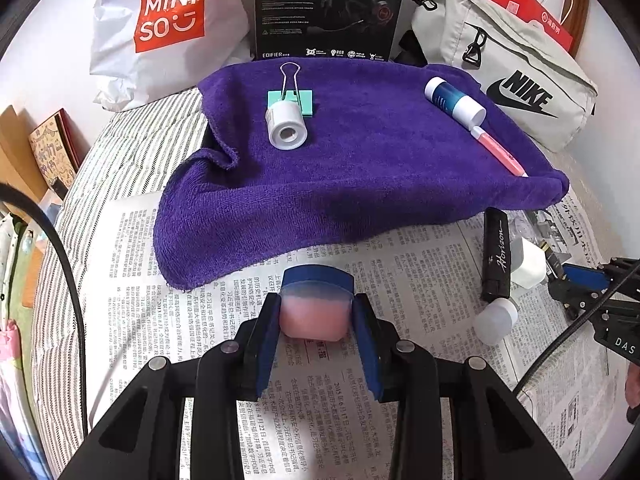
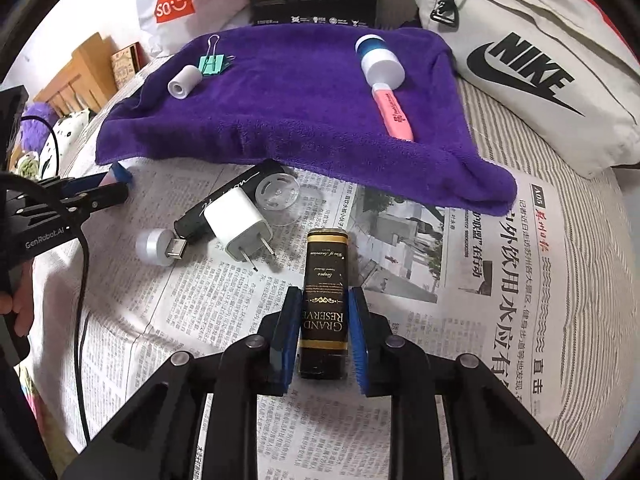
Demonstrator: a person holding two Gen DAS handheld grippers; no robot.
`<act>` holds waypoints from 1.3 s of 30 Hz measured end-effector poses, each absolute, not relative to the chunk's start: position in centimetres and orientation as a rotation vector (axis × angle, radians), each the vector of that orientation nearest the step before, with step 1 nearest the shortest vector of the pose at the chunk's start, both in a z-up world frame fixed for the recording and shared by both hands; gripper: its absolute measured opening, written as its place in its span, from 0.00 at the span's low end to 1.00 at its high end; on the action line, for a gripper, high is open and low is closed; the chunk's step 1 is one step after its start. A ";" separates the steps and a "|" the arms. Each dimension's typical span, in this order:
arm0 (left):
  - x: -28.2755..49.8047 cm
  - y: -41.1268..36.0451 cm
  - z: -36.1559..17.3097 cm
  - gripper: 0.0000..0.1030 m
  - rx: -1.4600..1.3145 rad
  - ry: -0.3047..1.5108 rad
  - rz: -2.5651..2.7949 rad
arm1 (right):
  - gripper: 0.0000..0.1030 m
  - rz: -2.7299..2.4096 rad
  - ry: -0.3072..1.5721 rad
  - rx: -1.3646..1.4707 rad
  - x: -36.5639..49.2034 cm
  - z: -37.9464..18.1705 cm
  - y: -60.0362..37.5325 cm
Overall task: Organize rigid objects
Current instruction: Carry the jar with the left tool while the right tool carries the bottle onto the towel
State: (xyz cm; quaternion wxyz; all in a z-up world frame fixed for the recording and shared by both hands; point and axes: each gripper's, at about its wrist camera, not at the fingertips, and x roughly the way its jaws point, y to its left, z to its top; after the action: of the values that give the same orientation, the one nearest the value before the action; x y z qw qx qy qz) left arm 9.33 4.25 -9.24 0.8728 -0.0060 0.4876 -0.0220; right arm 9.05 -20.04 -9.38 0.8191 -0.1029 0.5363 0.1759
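- Gripping a small pink jar with a blue lid [image 1: 318, 304] in the left gripper [image 1: 318, 320], jaws narrowed onto its sides, lid toward 12 o'clock in the left wrist view, above the newspaper [image 1: 224, 312].
- Straddling a dark tube labelled Grand Reserve [image 2: 324, 304] with the right gripper [image 2: 325, 336]; blue pads close against both sides, firm contact hard to confirm, jaws narrow.
- Lying flat on the newspaper, long axis of the tube running 12 to 6 o'clock in the right wrist view, gold-rimmed end at 12, label text upside down.
- Spreading across the 12 o'clock half of both views, a purple towel [image 2: 288, 104], near hem draped over the paper just beyond the tube's far end.
- Resting on the towel: white roll [image 1: 286, 124] touching a green binder clip [image 1: 294, 98] at 11 o'clock; blue-and-white bottle [image 1: 454, 100] end to end with a pink highlighter [image 1: 500, 152] at 1 o'clock, both slanting toward the towel's right edge.
- Crowding the paper at 10 o'clock of the tube: white plug adapter [image 2: 240, 228], black stick marked Horizon [image 2: 224, 204], clear disc [image 2: 278, 192], white-capped USB piece [image 2: 156, 248].
- Leaving open newsprint at 3 to 5 o'clock of the tube.
- Hemming the far edge: Miniso bag [image 1: 168, 16], black box [image 1: 332, 8], Nike bag [image 1: 516, 84].
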 end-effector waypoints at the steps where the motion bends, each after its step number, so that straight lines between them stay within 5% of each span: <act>1: 9.3 4.2 -9.3 0.34 -0.015 1.020 -0.045 | 0.24 0.371 1.139 -0.231 9.1 -9.4 -19.8; 39: 9.3 4.5 -5.2 0.34 -0.049 0.980 -0.053 | 0.23 0.438 1.065 -0.087 11.0 -4.7 -22.5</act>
State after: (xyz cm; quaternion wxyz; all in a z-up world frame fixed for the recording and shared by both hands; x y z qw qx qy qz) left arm 9.30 4.47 -5.22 0.8818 -0.0234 0.4704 -0.0254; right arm 11.02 -22.52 -4.66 0.8379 -0.0413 0.5033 0.2070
